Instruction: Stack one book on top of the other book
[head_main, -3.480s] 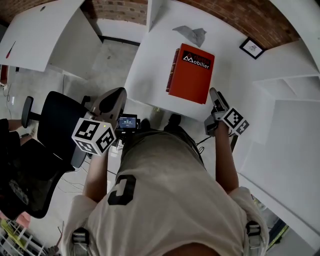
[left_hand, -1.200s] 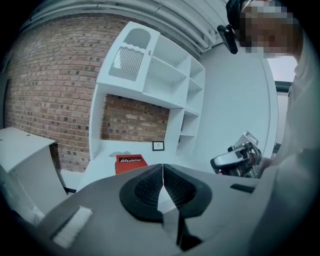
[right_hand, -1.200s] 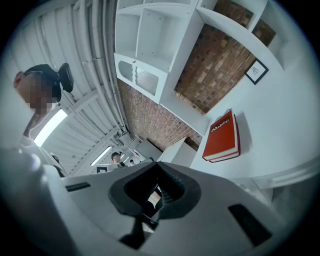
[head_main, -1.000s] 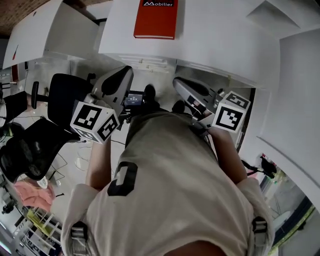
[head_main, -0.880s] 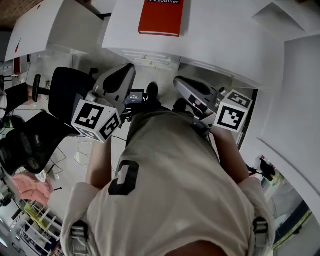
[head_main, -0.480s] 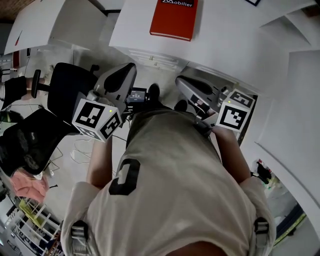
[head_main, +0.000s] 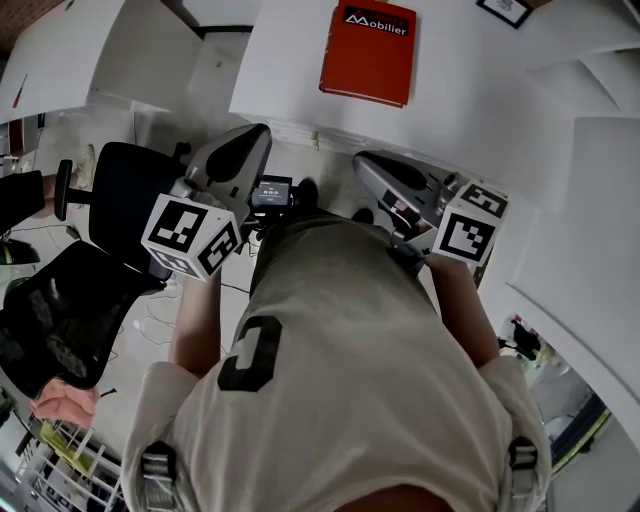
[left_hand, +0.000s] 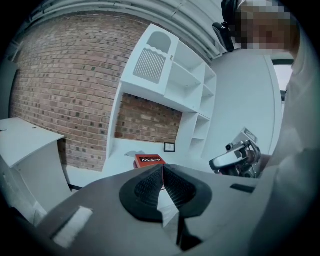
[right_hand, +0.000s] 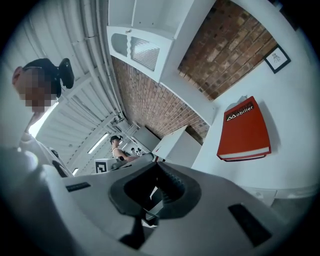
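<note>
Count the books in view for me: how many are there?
1. A red book lies flat on the white table, near its front edge. I cannot tell whether a second book sits hidden beneath it.

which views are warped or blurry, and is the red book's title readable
Head view: sharp and evenly lit, table edges bowed, red book title readable. Left gripper view: strong fisheye, dark corners, book small and soft. Right gripper view: same fisheye, scene tilted, book crisp.
</note>
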